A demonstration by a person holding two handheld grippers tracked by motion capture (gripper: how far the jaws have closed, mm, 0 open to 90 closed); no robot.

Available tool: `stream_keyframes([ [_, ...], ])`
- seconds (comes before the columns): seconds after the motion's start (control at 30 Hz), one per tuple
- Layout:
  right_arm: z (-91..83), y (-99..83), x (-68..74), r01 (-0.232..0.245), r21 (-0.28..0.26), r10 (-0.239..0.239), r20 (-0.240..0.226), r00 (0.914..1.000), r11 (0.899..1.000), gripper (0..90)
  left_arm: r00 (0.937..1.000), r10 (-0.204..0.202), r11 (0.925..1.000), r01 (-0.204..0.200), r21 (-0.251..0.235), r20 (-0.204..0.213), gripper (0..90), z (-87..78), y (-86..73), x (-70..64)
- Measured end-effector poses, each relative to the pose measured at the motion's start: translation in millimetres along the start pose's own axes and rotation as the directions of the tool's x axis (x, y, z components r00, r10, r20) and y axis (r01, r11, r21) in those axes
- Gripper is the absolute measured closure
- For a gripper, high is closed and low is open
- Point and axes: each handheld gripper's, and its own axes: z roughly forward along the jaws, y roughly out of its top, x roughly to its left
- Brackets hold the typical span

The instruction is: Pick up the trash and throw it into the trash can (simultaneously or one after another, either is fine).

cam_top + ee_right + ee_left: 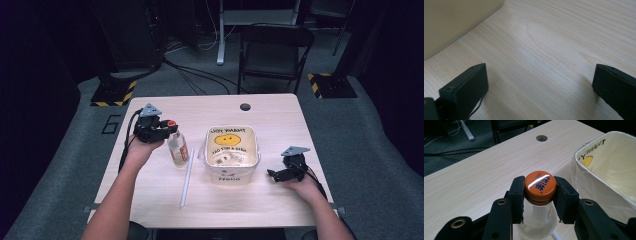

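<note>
- The left claw [540,195] is clamped on the orange cap [540,185] of a clear bottle [177,146], one black jaw pressed against each side of the cap.
- The bottle stands upright on the surface [150,195], left of centre, under the left hand [141,147].
- Just to the bottle's right lies a white straw [187,177], running lengthwise toward the near edge of the surface; the two are close, and I cannot tell whether they touch.
- Beyond the straw sits a square cream tub [232,152] with a yellow face printed inside, near the middle of the surface; in the left gripper view its clear-wrapped wall [594,187] rises near the right of the clamped cap.
- The right claw [274,174] rests low by the tub's right side, jaws spread wide with nothing between them but bare wood.
- In the right gripper view the tub's wall [454,20] stands off to the upper left, apart from the jaws.
- A round cable hole [245,107] lies near the far edge, with open wood between it and the tub.
- Bare room remains along the near edge and far-left corner of the surface.
</note>
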Motion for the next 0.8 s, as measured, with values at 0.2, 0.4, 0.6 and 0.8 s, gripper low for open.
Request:
stream_keyframes([
  [0.2,0.0,0.0,0.0,0.0,0.0,0.0,0.0,1.0,1.0,0.0,0.9999,0.014,0.999,-0.014,0.042,0.003,62.8,-1.1,5.3,-1.4],
  [0.4,0.0,0.0,0.0,0.001,0.0,-0.001,0.0,1.0,1.0,0.0,0.9996,0.026,0.9986,-0.027,0.046,0.011,62.8,-6.1,12.6,-4.1],
  [0.6,0.0,0.0,0.0,0.0,0.0,0.0,0.0,1.0,1.0,0.0,0.9993,0.034,0.9981,-0.035,0.051,0.018,62.8,-13.6,20.5,-5.4],
  [0.8,-0.1,0.0,0.0,0.0,0.0,0.0,-0.001,1.0,1.0,0.0,0.999,0.039,0.9976,-0.04,0.057,0.022,62.9,-19.8,27.4,-7.6],
])
